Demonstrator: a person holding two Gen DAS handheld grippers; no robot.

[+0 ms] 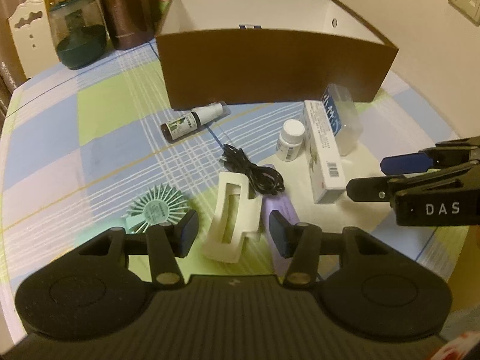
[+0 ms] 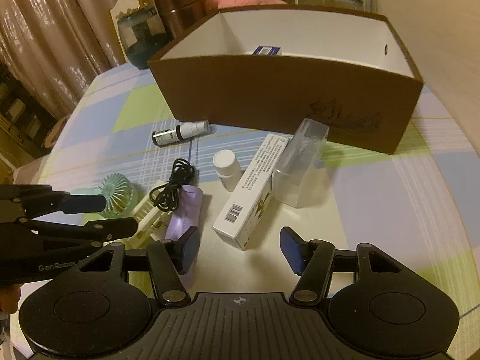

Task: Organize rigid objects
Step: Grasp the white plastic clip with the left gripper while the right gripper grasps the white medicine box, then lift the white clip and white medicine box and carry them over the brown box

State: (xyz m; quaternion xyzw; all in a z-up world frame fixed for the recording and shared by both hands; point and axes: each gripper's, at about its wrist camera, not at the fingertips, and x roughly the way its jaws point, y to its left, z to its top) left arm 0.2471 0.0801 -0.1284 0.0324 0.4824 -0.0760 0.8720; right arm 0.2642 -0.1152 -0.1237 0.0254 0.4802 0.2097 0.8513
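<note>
Boxes, bottles and small things lie on a checked tablecloth (image 1: pixel 90 126) in front of a big brown box (image 1: pixel 276 69) with white insides, which fills the upper middle of both views. In the left wrist view, the left gripper (image 1: pixel 234 234) hangs low in the middle of the frame with its blue pads apart and nothing squeezed between them. A cream plastic clip (image 1: pixel 231 222) lies on the cloth in the gap between the pads, and a purple case (image 1: pixel 279 210) sits just beside the right pad. A mint green mini fan (image 1: pixel 156 210) lies to the lower left, and a coiled black cable (image 1: pixel 255 174) rests above the clip. A dark spray bottle (image 1: pixel 192 120) lies on its side near the brown box. A white pill bottle (image 1: pixel 289 141) stands upright beside a long white carton (image 1: pixel 324 156), and a clear plastic box (image 1: pixel 345 126) leans behind the carton. In the right wrist view, the right gripper (image 2: pixel 238 249) is at the bottom middle, its pads also apart and holding nothing, with the near end of the long white carton just ahead of them. Something blue and white (image 2: pixel 267 50) shows inside the brown box.
</note>
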